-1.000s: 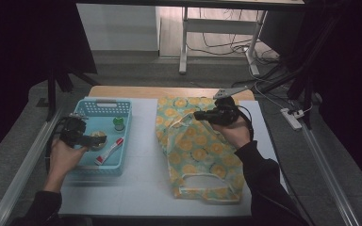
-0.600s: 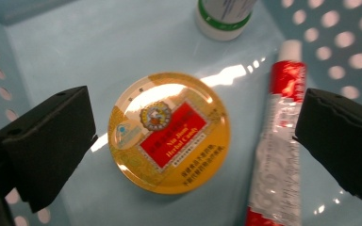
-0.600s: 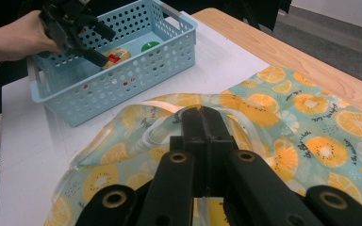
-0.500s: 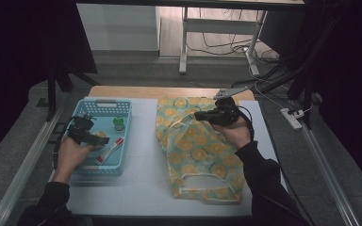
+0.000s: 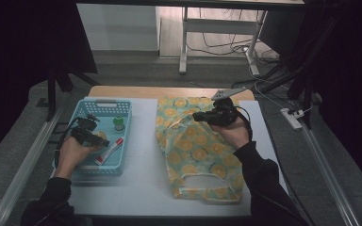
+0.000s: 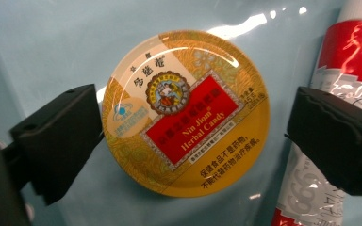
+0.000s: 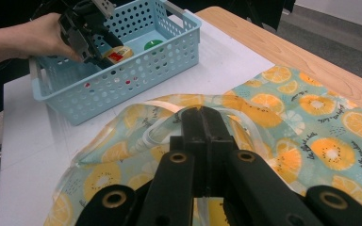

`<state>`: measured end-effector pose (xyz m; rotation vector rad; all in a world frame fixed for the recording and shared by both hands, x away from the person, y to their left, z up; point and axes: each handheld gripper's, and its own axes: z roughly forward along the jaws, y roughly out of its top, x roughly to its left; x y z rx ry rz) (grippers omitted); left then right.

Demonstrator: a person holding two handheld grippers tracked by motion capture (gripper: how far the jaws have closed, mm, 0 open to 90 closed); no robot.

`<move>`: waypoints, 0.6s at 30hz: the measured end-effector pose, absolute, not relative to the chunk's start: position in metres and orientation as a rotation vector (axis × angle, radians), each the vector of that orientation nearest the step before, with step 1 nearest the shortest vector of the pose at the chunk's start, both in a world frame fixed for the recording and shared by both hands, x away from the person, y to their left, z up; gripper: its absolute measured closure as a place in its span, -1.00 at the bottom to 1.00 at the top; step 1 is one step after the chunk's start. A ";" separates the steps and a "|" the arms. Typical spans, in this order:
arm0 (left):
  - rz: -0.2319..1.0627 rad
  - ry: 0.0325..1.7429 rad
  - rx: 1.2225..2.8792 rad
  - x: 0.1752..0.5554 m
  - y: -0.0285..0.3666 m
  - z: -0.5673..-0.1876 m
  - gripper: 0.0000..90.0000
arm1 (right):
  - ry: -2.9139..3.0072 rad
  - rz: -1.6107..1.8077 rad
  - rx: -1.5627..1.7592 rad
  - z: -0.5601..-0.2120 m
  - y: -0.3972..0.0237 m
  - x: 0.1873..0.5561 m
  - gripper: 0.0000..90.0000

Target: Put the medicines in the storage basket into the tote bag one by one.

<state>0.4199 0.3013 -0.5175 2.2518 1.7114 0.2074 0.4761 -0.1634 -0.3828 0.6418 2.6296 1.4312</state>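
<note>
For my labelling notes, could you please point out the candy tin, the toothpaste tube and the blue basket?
candy tin [image 6: 185, 113]: left gripper view, middle of its lid.
toothpaste tube [image 6: 346, 52]: left gripper view, red upper part.
blue basket [image 7: 136, 77]: right gripper view, perforated front wall.

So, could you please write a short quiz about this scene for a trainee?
1. True or false: the candy tin lies inside the blue basket.
2. What does the right gripper hold? A) bag handle B) toothpaste tube C) green cap
3. Fill in: beside the tin lies a red and white ____.

Key:
1. True.
2. A, the handle of the fruit-print bag.
3. Toothpaste tube.
</note>
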 end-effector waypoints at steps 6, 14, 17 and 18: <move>0.224 1.741 2.273 0.422 0.301 -0.517 -0.56 | 2.627 1.434 0.640 -0.384 -0.164 0.476 1.00; 0.261 1.710 2.258 0.419 0.299 -0.510 -0.54 | 2.621 1.437 0.650 -0.384 -0.167 0.477 1.00; 0.260 1.679 2.241 0.418 0.301 -0.505 -0.54 | 2.618 1.441 0.652 -0.384 -0.168 0.477 1.00; 0.264 1.670 2.229 0.417 0.301 -0.504 -0.54 | 2.616 1.442 0.651 -0.384 -0.168 0.477 1.00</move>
